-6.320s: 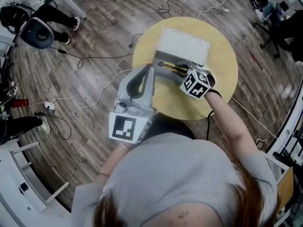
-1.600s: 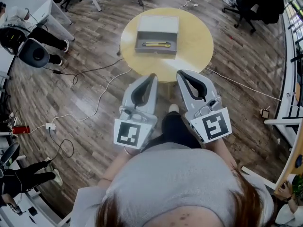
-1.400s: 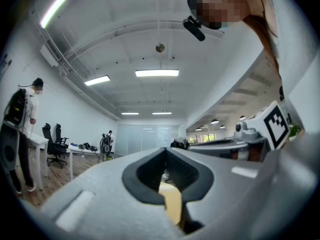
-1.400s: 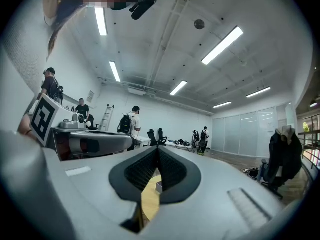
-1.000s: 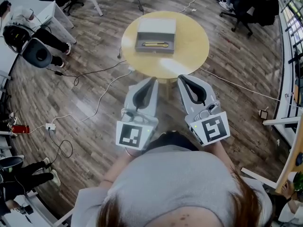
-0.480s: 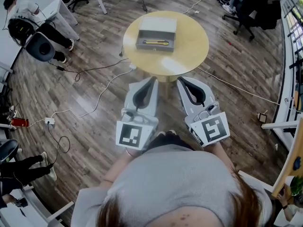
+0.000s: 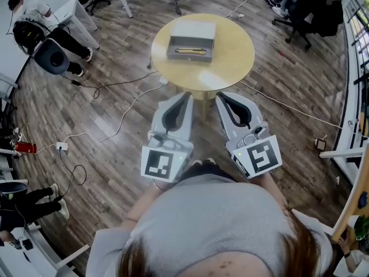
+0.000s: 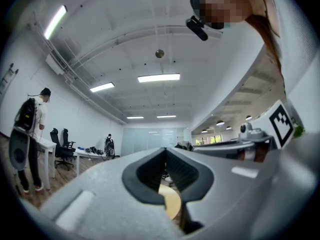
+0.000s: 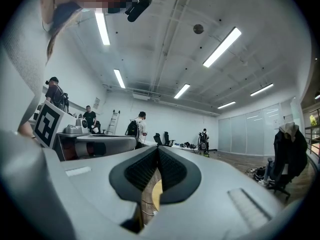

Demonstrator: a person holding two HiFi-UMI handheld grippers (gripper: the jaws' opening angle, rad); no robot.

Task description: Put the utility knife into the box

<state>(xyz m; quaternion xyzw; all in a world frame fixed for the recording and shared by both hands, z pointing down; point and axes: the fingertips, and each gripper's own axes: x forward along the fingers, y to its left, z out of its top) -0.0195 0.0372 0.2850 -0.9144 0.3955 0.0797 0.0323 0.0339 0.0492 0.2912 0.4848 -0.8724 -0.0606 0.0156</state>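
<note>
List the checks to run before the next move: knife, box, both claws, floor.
1. Utility knife inside the box: ok, it lies in the open tray.
2. Box wholly on the round table: ok.
3. Left claw empty: ok, jaws together with nothing between them.
4. Right claw empty: ok, jaws together with nothing between them.
5. Both claws clear of the table: ok, they are held near the person's body, short of its near edge.
6. Floor toward the table free of hazards: not ok, a cable trails across the floor from the table's base.
</note>
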